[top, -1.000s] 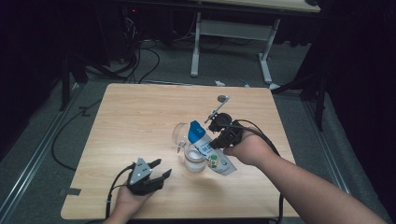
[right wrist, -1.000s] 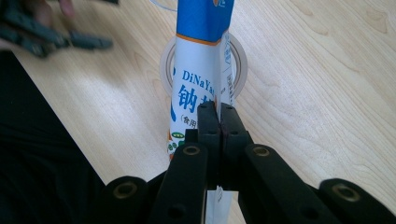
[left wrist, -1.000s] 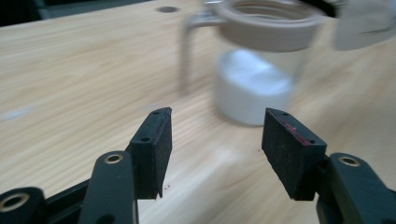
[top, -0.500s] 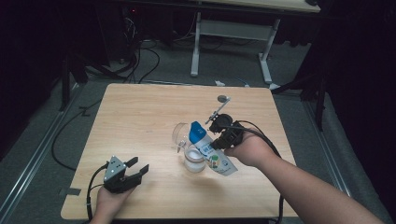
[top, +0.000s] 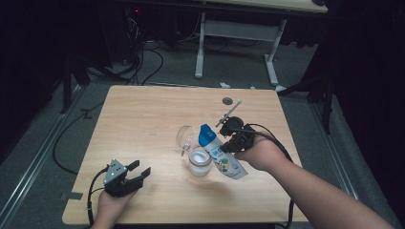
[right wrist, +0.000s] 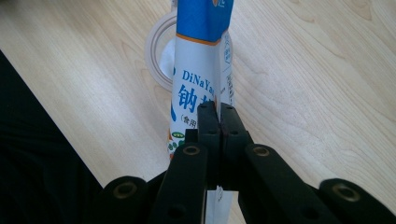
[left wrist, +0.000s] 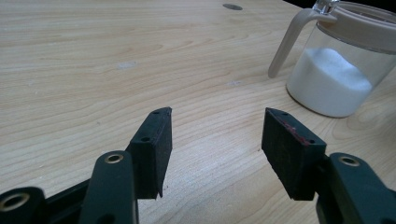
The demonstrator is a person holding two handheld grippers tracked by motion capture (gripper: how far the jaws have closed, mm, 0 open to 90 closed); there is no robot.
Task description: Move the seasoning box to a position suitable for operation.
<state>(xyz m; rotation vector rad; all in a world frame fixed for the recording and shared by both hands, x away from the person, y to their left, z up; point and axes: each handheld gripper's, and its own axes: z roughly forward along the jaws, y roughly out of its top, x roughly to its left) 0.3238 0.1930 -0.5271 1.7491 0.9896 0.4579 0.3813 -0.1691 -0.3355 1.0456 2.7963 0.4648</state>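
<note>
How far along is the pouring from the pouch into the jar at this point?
Done: the jar stands with its lid flipped open and white powder inside. In hand: the right gripper is shut on the pouch, tilted top-down over the jar. The left gripper rests open, apart. Left: setting the pouch down and closing the lid.

Readable text sits on the salt bag [right wrist: 201, 70] alone: "DiNaYa…" in blue Latin letters on the white panel, cut off at the bag's fold. Directly below it, large blue Chinese characters, first one 钠; small "(食用" under that. The rest is too small to read.
</note>
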